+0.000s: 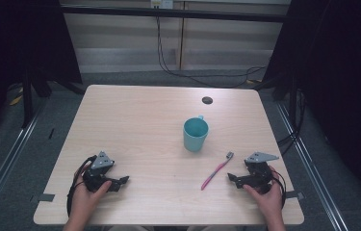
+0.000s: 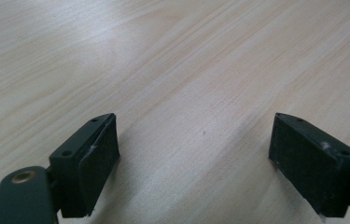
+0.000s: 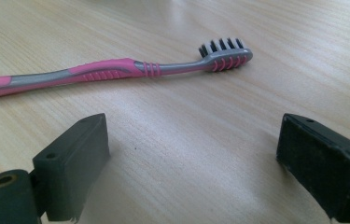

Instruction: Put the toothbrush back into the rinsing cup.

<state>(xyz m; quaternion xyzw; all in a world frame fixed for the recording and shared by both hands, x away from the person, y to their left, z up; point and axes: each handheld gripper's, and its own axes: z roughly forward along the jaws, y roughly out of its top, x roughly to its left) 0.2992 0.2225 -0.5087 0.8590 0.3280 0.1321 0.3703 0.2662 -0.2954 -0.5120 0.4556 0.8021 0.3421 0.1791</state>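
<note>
A pink and grey toothbrush [image 1: 217, 170] lies flat on the wooden table [image 1: 135, 120], bristle head toward the far right. A teal mug [image 1: 195, 134] stands upright just beyond it. My right gripper [image 1: 232, 179] rests near the front right edge, a short way right of the toothbrush, jaws pointing left. In the right gripper view the toothbrush [image 3: 112, 72] lies across the table ahead of my right gripper [image 3: 191, 163], which is open and holds nothing. My left gripper [image 1: 122, 182] rests at the front left, pointing right; in the left gripper view my left gripper [image 2: 193, 161] is open over bare wood.
A round cable hole [image 1: 207, 100] sits near the table's far edge. Black frame posts and curtains flank both sides, and cables hang behind the table. Wide bare wood lies between the two grippers.
</note>
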